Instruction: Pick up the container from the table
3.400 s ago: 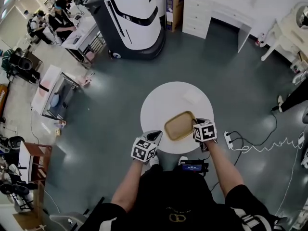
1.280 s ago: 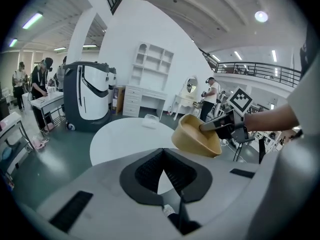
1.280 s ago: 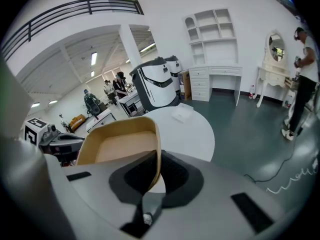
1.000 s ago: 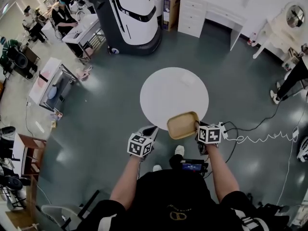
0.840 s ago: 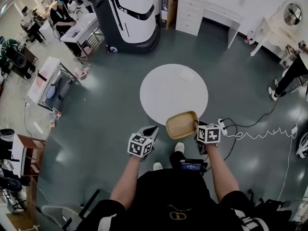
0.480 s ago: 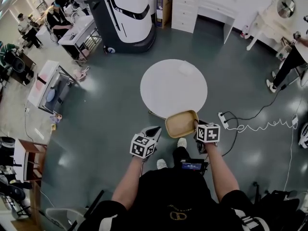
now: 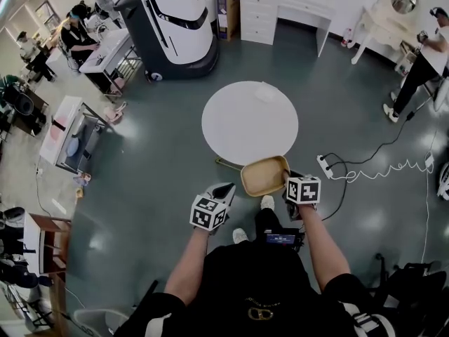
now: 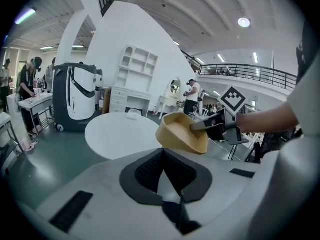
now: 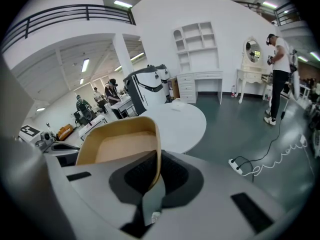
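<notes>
The container [image 7: 264, 176] is a shallow tan tray with rounded corners. It hangs in the air just past the near edge of the round white table [image 7: 250, 121], above the grey floor. My right gripper [image 7: 287, 182] is shut on its right rim; in the right gripper view the rim [image 9: 156, 149] runs between the dark pads [image 9: 172, 173] at my right gripper [image 9: 152, 180]. My left gripper [image 7: 224, 192] is to the left of the tray, apart from it, shut on nothing. The left gripper view shows the container [image 8: 182, 133] tilted, ahead of my left gripper [image 8: 163, 156].
A small white item [image 7: 266, 93] lies on the table's far side. A big black-and-white machine [image 7: 172, 23] and a white dresser [image 7: 284, 9] stand beyond. A power strip [image 7: 326, 166] with a coiled cable lies on the floor at right. A person [image 7: 421, 55] stands far right.
The container has left the table, held in my right gripper. Both grippers and the view have drawn back from the table, which now lies farther ahead.
</notes>
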Motion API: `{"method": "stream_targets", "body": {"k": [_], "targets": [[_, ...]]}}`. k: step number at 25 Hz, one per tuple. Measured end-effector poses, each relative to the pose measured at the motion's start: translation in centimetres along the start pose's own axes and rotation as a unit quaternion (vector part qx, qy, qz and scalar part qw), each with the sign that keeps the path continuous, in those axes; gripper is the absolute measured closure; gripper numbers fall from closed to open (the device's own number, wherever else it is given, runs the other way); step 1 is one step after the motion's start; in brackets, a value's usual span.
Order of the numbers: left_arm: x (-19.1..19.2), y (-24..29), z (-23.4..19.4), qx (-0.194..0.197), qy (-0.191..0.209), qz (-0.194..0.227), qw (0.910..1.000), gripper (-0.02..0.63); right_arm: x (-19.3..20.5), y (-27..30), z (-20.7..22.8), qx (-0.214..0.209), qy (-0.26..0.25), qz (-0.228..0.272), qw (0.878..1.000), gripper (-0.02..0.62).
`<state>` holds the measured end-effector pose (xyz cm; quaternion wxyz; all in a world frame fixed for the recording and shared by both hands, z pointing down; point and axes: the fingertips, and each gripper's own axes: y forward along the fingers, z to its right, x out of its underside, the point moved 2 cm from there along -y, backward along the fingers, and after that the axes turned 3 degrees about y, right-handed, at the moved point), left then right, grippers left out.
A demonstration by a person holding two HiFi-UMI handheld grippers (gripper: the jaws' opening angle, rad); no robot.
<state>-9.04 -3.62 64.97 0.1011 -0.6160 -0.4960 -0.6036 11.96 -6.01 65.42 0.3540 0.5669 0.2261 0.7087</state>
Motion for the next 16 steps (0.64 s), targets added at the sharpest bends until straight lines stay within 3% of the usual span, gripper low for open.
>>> {"method": "stream_targets", "body": {"k": [16], "targets": [[-0.31, -0.17, 0.28, 0.005, 0.016, -0.003, 0.9999, 0.597, -0.08, -0.45, -0.60, -0.004, 0.000, 0.007, 1.000, 0.520]]}}
